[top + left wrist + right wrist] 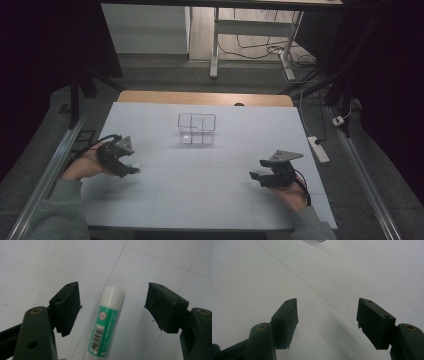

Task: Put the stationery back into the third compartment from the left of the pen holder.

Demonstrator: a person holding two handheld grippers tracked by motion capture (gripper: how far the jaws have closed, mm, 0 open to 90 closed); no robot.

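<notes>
The left gripper (113,303) had its jaws apart, one on each side of a glue stick (106,325). Neither jaw touched the glue stick, so nothing was gripped. The glue stick was white with a green label, and it lay flat on the white counter (210,185). Its white cap pointed away from the jaws. The left hand (85,165) held that gripper low over the counter. It came in from the near left edge, with the wrist bent so the jaws tipped down at the glue stick.

The right gripper (327,315) also had its jaws spread wide, with bare counter between them. The right hand (292,192) held it low, near the right edge, and the jaws pointed toward the middle of the counter.

A clear box (197,129) stood farther back on the counter, well apart from the glue stick.
</notes>
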